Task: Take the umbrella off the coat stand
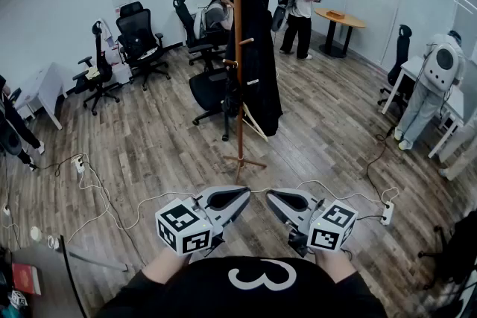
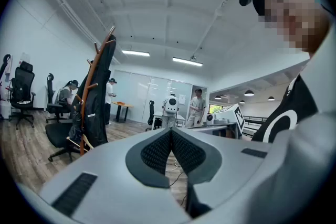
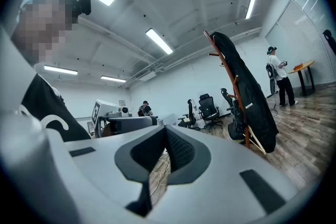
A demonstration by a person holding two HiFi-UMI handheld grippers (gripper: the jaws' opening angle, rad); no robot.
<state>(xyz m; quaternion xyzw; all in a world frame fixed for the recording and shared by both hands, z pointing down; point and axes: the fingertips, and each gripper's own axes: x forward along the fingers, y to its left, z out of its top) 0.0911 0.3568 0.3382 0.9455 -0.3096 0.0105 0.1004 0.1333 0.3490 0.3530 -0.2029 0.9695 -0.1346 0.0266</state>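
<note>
The left gripper (image 1: 237, 197) is low and near, just left of centre, pointing level over the wooden floor (image 1: 149, 130). Its jaws are pressed together with nothing between them. Straight ahead and well beyond both grippers stands the coat stand (image 1: 238, 86). A long black bundle hangs down the stand's right side, against the pole. It seems to be the umbrella (image 1: 261, 48), though at this distance it could pass for a coat. The right gripper (image 1: 279, 199) sits just beside the left one. Its jaws are likewise closed and empty, well apart from the umbrella.
</note>
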